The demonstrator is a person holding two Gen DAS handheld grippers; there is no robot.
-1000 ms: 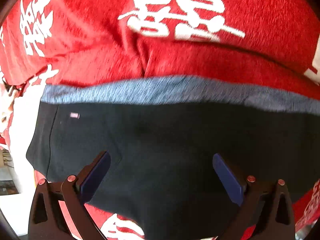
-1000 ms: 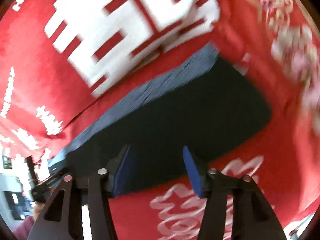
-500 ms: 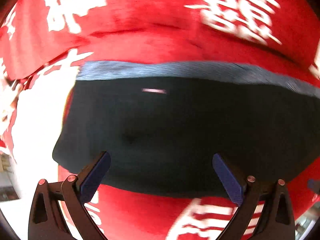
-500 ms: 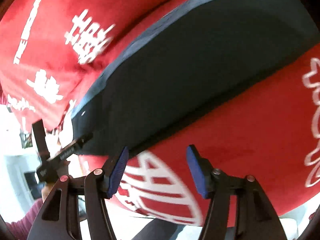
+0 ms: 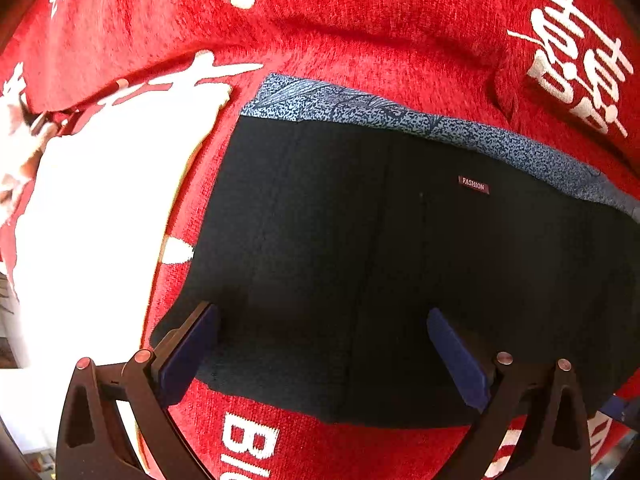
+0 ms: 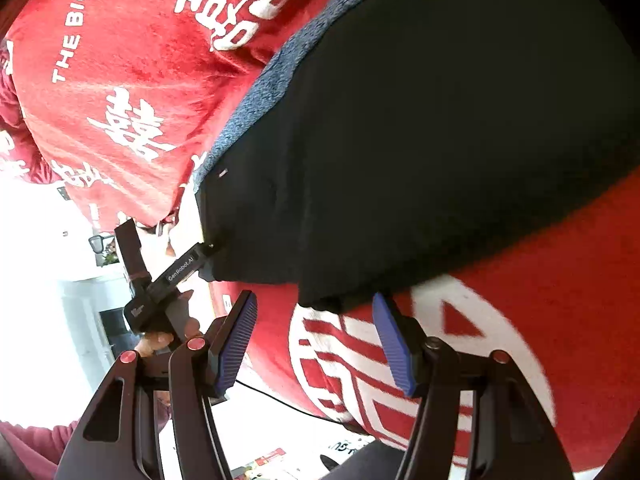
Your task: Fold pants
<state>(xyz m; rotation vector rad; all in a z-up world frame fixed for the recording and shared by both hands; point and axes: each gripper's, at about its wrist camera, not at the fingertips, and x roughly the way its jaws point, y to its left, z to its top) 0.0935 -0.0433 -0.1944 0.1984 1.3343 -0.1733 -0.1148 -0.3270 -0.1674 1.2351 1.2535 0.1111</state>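
Dark folded pants (image 5: 360,260) with a speckled blue waistband (image 5: 400,112) and a small label (image 5: 473,184) lie flat on a red blanket (image 5: 360,20). My left gripper (image 5: 320,344) hangs open over their near left corner, one finger at each side of that end. In the right wrist view the pants (image 6: 440,140) fill the upper right. My right gripper (image 6: 314,328) is open, and the pants' near corner lies just beyond its tips with nothing between the pads. The left gripper (image 6: 206,258) shows there too, at the pants' left edge, held by a hand (image 6: 160,340).
White characters and lettering cover the red blanket (image 6: 140,60). Its edge drops off at the left into a bright white room. A black cable (image 6: 280,396) and some printed paper lie below the near edge. A maroon sleeve (image 6: 24,440) shows at bottom left.
Both grippers slid left along the pants. The left one now sits over the left end, and the label has shifted right. The right one drew back to the near edge, both still open.
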